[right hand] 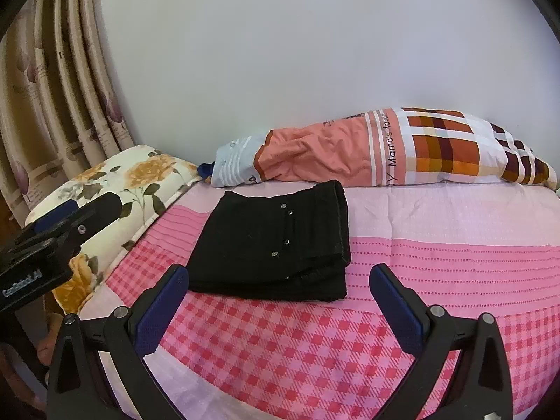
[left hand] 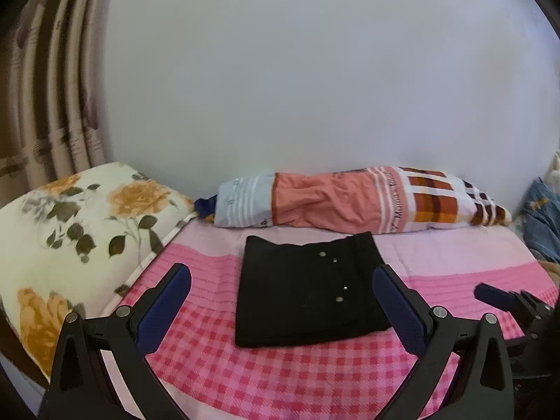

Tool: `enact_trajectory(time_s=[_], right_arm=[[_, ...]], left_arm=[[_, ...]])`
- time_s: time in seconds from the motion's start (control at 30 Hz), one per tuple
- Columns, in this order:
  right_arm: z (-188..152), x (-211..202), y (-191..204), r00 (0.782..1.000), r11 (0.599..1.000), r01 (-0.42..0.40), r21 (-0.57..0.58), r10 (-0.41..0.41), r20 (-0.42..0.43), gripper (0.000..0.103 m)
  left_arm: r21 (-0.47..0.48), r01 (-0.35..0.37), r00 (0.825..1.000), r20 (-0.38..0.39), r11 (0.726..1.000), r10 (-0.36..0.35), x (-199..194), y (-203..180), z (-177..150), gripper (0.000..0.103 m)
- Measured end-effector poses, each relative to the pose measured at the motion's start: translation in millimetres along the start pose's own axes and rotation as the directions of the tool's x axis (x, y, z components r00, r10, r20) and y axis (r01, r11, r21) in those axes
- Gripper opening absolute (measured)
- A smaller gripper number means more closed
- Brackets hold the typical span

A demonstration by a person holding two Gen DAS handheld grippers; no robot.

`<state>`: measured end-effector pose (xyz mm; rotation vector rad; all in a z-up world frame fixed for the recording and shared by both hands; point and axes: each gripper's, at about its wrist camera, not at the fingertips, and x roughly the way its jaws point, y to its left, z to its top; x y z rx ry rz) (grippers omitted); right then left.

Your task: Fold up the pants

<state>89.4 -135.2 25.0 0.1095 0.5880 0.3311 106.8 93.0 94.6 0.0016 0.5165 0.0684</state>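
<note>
Plain pale wall [left hand: 315, 87] behind a bed against it, striped floral curtain [right hand: 52, 87] at far left. Bed covered by a pink sheet, checked near, banded farther back [right hand: 437, 262]. Cream pillow with orange roses [left hand: 70, 217] at left; long bolster in peach, pale blue and orange-brown plaid [right hand: 367, 150] along the far edge by the wall.

Black pants folded into a compact, thick rectangle [left hand: 308, 290] lying flat mid-bed, just near of the bolster, not touching it. Small metal studs in a line down the top face. Stacked layered edges showing on the near and right sides in the right wrist view; fabric smooth, corners fairly square, apparently several folds deep.

Left gripper, black frame with blue textured pads [left hand: 281, 297], spread wide, holding nothing, pointing straight at the bundle, which sits between the pads just ahead. Right gripper of the same build [right hand: 280, 297] likewise wide open and empty, with the bundle ahead and slightly left. Left gripper looks somewhat nearer. Longer side of the bundle running roughly near to far.

Folding judged essentially complete; at most a final tidy left.
</note>
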Motion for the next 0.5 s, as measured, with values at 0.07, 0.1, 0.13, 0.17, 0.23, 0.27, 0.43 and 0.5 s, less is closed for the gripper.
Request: enact_trajectory(time_s=[0.07, 0.1, 0.13, 0.17, 0.23, 0.27, 0.43, 0.5], right_arm=[[-2, 1, -1, 1.0, 1.0, 0.003, 0.002, -0.003, -0.004, 0.103], [0, 4, -2, 1.0, 1.0, 0.001, 0.002, -0.001, -0.007, 0.103], [-1, 4, -2, 1.0, 1.0, 0.001, 0.003, -0.001, -0.009, 0.103], [-1, 5, -2, 1.0, 1.0, 0.001, 0.003, 0.0, -0.011, 0.103], [-1, 8, -2, 1.0, 1.0, 0.001, 0.0, -0.001, -0.015, 0.103], [0, 8, -2, 1.0, 1.0, 0.001, 0.002, -0.001, -0.015, 0.103], [-2, 10, -3, 1.0, 1.0, 0.003, -0.001, -0.003, -0.025, 0.103], [0, 12, -4, 1.0, 1.0, 0.005, 0.0, -0.005, -0.028, 0.103]], left_arm=[[0.01, -0.023, 1.0, -0.013, 1.0, 0.023, 7, 0, -1, 0.103], [0.014, -0.02, 1.0, -0.02, 1.0, 0.021, 10, -1, -2, 0.103], [0.018, -0.008, 1.0, -0.026, 1.0, 0.009, 12, -1, -3, 0.103], [0.018, -0.01, 1.0, -0.024, 1.0, 0.01, 14, -1, -3, 0.103], [0.019, -0.014, 1.0, -0.021, 1.0, 0.014, 16, -1, -4, 0.103], [0.014, -0.013, 1.0, -0.023, 1.0, 0.013, 15, -1, -4, 0.103], [-0.016, -0.026, 0.999, -0.035, 1.0, 0.025, 20, 6, -4, 0.103], [-0.01, -0.03, 0.999, -0.034, 0.999, 0.03, 20, 8, -3, 0.103]])
